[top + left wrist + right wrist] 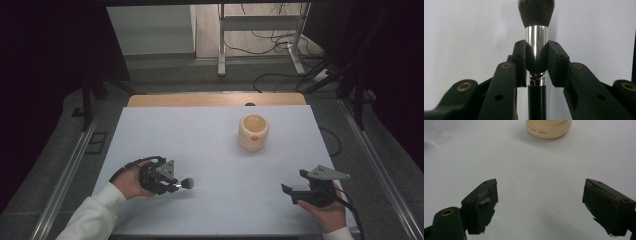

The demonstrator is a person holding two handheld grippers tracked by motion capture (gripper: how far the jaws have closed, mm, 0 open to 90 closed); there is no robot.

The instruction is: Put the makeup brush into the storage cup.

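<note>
A person sits at a pale tabletop point(215, 150), w/ a pair of tongs in each hand. The left tongs point(172, 186), at the near left of the tabletop, are clamped on a makeup brush point(537, 37): in the left gripper view both black pads press the shiny silver collar just below the dark bristles, and the black handle runs back between the jaws. From above, the bristle tip point(188, 183) pokes out toward the tabletop's middle, just above the surface.

The right tongs point(291, 194) sit at the near right, well apart from the left, jaws spread wide w/ nothing between them; bare tabletop shows in the gap.

A cream-coloured jar point(253, 132), upright and open-topped, w/ an orange mark on its side, stands toward the far right of centre, well apart from both tongs. The right gripper view has it straight ahead point(548, 128).
</note>
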